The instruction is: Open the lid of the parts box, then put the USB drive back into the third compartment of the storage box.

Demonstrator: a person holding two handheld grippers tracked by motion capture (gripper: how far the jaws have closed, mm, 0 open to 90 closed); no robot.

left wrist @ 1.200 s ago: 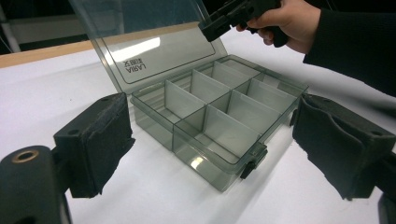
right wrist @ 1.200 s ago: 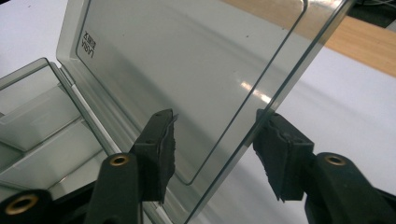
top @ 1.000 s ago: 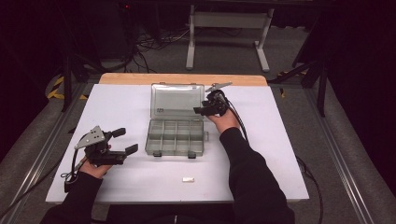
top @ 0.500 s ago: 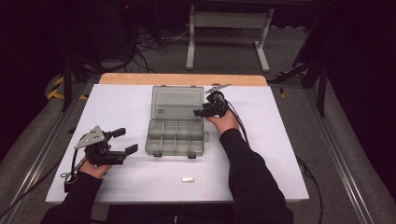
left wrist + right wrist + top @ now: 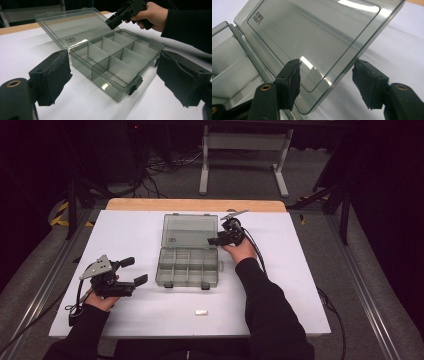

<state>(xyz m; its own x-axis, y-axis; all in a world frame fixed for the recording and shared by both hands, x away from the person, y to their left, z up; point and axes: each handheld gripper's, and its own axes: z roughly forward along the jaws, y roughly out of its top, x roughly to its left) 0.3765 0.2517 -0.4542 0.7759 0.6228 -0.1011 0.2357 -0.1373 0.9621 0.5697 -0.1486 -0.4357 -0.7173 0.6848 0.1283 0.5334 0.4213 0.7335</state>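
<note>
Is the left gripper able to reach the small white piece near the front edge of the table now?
Probably yes. The left gripper is open and holds nothing, and bare table lies between it and the small white piece; the organizer box sits farther back.

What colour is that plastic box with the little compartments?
The compartment box is see-through smoky grey plastic with dark latches on its front; the left gripper view shows it best.
</note>
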